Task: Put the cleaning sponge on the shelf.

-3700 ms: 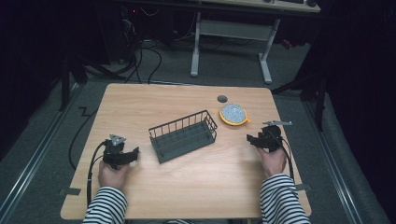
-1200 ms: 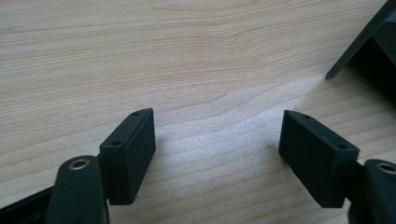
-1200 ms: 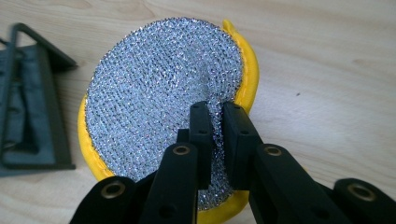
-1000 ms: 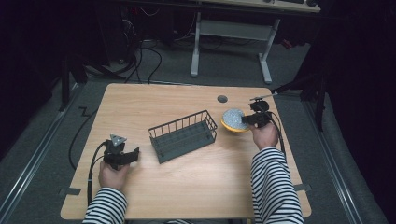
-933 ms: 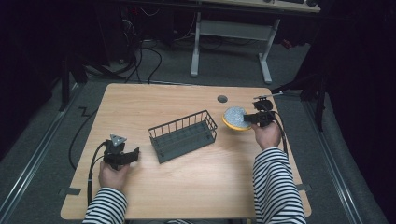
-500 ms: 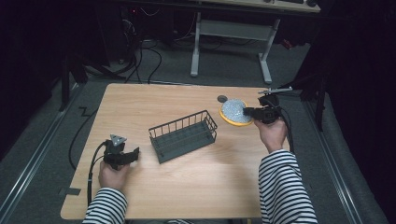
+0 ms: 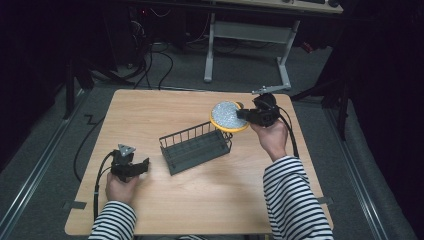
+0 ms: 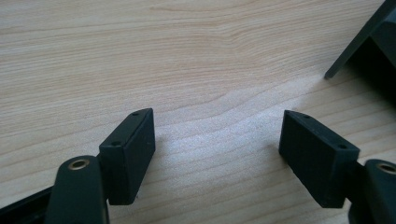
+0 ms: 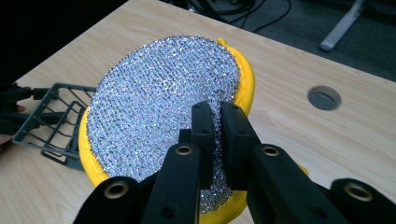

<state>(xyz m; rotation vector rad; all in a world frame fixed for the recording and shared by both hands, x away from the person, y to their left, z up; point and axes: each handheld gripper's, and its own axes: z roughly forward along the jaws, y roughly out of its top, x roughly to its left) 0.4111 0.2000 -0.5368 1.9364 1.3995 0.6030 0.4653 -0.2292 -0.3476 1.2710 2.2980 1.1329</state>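
Sponge (image 7: pixel 229 116), round, yellow with silvery mesh face, is clamped at its edge by right gripper (image 9: pixel 215 122) and held tilted above far right corner of wire basket (image 7: pixel 196 147), likely for dropping in. Left gripper (image 8: pixel 217 142) is rested on table (image 7: pixel 150 110) near left, jaws apart, nothing between. Sponge underside is hidden

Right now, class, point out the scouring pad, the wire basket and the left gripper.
scouring pad (image 9: pixel 159 107), right gripper view, on its silver mesh face.
wire basket (image 7: pixel 196 148), high view, on its dark floor.
left gripper (image 8: pixel 217 151), left gripper view, midway between its open jaws.
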